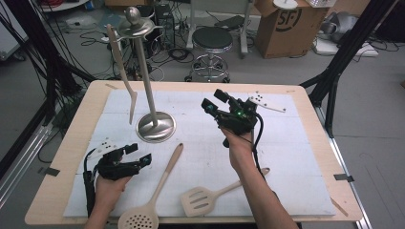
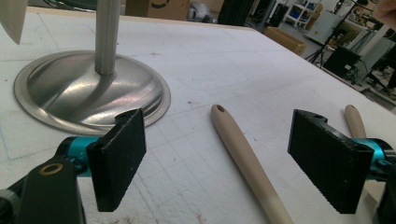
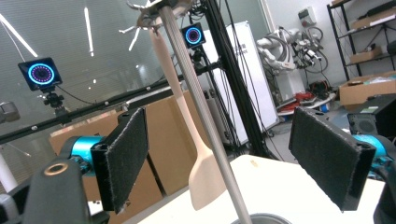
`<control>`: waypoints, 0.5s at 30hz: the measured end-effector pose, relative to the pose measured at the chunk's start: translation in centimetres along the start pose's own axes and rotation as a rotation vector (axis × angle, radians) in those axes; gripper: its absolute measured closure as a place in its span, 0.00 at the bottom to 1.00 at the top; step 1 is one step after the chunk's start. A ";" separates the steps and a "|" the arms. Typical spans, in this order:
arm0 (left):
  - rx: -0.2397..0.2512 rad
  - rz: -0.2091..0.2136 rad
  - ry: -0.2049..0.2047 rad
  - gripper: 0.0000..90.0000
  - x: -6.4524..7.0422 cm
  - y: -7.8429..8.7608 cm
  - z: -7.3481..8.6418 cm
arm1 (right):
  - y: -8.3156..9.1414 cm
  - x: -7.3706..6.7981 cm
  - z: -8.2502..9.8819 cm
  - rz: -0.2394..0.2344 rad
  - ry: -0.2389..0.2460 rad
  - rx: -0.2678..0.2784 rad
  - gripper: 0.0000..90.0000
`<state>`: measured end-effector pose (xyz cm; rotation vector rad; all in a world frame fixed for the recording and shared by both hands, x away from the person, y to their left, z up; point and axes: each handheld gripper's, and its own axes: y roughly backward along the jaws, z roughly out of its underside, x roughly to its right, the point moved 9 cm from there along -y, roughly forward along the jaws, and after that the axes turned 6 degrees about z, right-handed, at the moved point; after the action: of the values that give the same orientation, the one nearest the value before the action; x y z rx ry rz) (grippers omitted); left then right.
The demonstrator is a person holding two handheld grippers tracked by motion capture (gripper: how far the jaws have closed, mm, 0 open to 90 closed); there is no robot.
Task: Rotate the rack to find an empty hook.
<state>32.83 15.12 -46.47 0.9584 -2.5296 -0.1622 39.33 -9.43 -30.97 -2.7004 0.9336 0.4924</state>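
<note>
While both grippers hang unclenched and empty:
High view: left gripper (image 1: 135,156) beside skimmer (image 1: 152,199); right gripper (image 1: 216,101) raised; slotted turner (image 1: 210,195) flat on white mat (image 1: 296,157).
Left gripper view: smooth beige handle between parted jaws; brushed steel stand base (image 2: 88,86).
Right gripper view: ribbed pole, spatula (image 3: 198,154) hanging.

Open surface (image 1: 296,157) lies right of the slotted turner (image 1: 200,200); the metal stand (image 1: 155,125) with its hanging spatula (image 1: 125,76) blocks the left-centre; the skimmer (image 1: 157,191) lies slantwise beside the left gripper (image 1: 138,155), its jaws spread.
</note>
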 end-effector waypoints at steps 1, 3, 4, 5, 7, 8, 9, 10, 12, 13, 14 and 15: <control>0.001 -0.002 0.001 0.22 0.0 0.0 0.0 | 0.1 0.0 0.1 0.002 0.002 0.000 0.21; 0.000 0.000 0.003 0.22 0.0 -0.1 0.0 | 0.4 0.1 0.4 0.006 0.001 -0.003 0.21; -0.002 0.000 0.000 0.22 0.0 -0.2 0.0 | 0.6 0.1 0.6 0.008 0.005 -0.006 0.21; -0.002 0.000 0.002 0.22 0.0 -0.2 0.0 | 0.8 0.2 0.9 0.009 0.003 -0.011 0.21; -0.001 0.001 0.001 0.22 0.0 -0.2 0.0 | 1.2 0.5 1.3 0.018 0.003 -0.018 0.21; -0.001 0.001 0.001 0.22 0.0 -0.2 0.0 | 1.4 0.6 1.5 0.023 0.001 -0.022 0.21; -0.002 0.001 0.001 0.22 0.0 -0.2 0.0 | 1.6 0.9 1.7 0.029 -0.003 -0.024 0.21; -0.002 0.000 0.001 0.22 0.0 -0.2 0.0 | 1.7 1.0 1.9 0.034 -0.007 -0.029 0.22; -0.003 0.000 0.001 0.22 0.0 -0.2 0.0 | 1.9 1.4 2.2 0.044 -0.022 -0.033 0.22; -0.005 -0.001 0.000 0.22 0.0 -0.2 0.0 | 1.9 1.4 2.4 0.044 -0.025 -0.036 0.22; -0.005 -0.001 0.000 0.22 0.0 -0.2 0.0 | 1.9 1.5 2.6 0.047 -0.021 -0.039 0.22; -0.003 0.000 -0.001 0.22 0.0 -0.2 0.0 | 2.0 1.5 2.7 0.048 -0.015 -0.041 0.22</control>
<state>32.92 14.97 -46.46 0.9576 -2.5295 -0.1668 38.53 -10.83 -34.28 -2.7124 0.9967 0.5461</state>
